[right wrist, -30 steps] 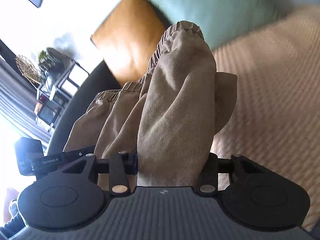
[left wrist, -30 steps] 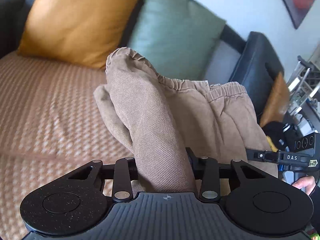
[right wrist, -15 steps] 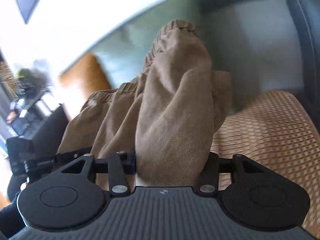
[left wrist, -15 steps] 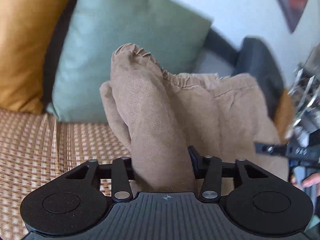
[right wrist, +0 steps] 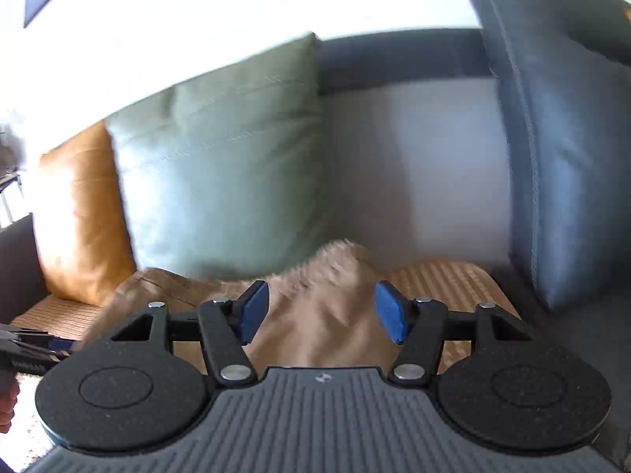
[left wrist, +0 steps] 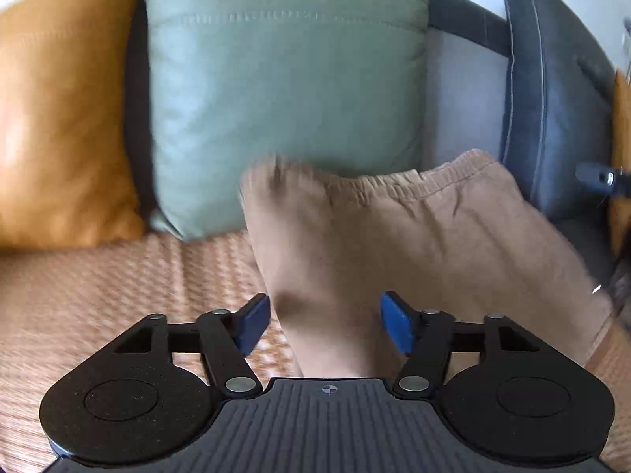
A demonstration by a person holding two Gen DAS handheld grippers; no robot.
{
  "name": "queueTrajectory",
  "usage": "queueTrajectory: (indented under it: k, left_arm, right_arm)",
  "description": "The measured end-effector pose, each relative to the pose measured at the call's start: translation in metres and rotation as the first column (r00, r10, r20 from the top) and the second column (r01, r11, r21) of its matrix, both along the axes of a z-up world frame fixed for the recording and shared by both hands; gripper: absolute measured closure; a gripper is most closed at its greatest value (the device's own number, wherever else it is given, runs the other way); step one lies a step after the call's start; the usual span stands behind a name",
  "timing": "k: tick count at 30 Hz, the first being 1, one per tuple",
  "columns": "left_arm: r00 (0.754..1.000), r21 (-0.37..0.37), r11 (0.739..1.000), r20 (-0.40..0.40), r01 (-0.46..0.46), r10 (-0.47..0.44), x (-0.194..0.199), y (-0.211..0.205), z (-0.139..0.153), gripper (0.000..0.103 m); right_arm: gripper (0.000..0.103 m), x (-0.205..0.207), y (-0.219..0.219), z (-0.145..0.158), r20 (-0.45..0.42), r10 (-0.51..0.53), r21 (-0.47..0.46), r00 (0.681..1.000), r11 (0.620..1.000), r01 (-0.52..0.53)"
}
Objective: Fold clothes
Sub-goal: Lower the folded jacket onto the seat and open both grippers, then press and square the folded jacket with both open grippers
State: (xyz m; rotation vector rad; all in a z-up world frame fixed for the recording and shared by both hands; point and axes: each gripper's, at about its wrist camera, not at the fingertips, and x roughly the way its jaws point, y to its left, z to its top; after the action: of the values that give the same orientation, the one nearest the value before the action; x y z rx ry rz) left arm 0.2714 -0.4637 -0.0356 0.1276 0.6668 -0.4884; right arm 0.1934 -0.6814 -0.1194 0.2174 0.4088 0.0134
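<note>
— What's the setting?

— A sofa with a woven tan cover (left wrist: 98, 287); a green cushion (left wrist: 284, 90) and an orange one (left wrist: 63, 126) lean against its back.

— And the garment?

— The tan trousers (left wrist: 394, 236) lie on the seat in front of the green cushion, elastic waistband farthest from me. One fold runs between my left gripper (left wrist: 325, 321) pads, which are opening and clear of the cloth.

— The other side?

— My right gripper (right wrist: 321, 311) is opening too, the trousers (right wrist: 323, 315) slack between its blue pads (right wrist: 388, 311), untouched.
</note>
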Motion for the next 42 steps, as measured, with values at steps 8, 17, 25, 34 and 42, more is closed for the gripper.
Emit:
queueTrajectory:
  k: [8,17,25,34,42]
  left_arm:
    - [0.992,0.013,0.999,0.118,0.051,-0.052,0.032,-0.024,0.027,0.036]
    - [1.000,0.130,0.991,-0.016,0.020,-0.018,0.124,-0.071,-0.065,0.043]
    - [0.998,0.288,0.958,0.061,-0.004,-0.014,0.097,-0.090,-0.052,0.035]
    - [0.999,0.081,0.997,0.030,0.015,-0.017,-0.025,-0.060,-0.033,0.010]
    - [0.996,0.060,0.994,0.031,-0.087,0.086,-0.015,-0.065,-0.069,0.000]
  right_arm:
    - [0.061,0.053,0.022,-0.021,-0.087,0.060,-0.123,0.994,0.990,-0.070]
    - [0.061,0.150,0.017,-0.082,-0.237,-0.003,-0.151,0.971,0.988,-0.034]
    - [0.055,0.151,0.009,-0.096,-0.240,-0.024,-0.107,0.971,0.994,-0.002]
    - [0.041,0.027,0.041,-0.068,-0.217,0.070,-0.148,0.974,0.984,-0.103]
    - [0.037,0.023,0.059,-0.117,-0.187,-0.013,-0.204,0.982,0.979,-0.026]
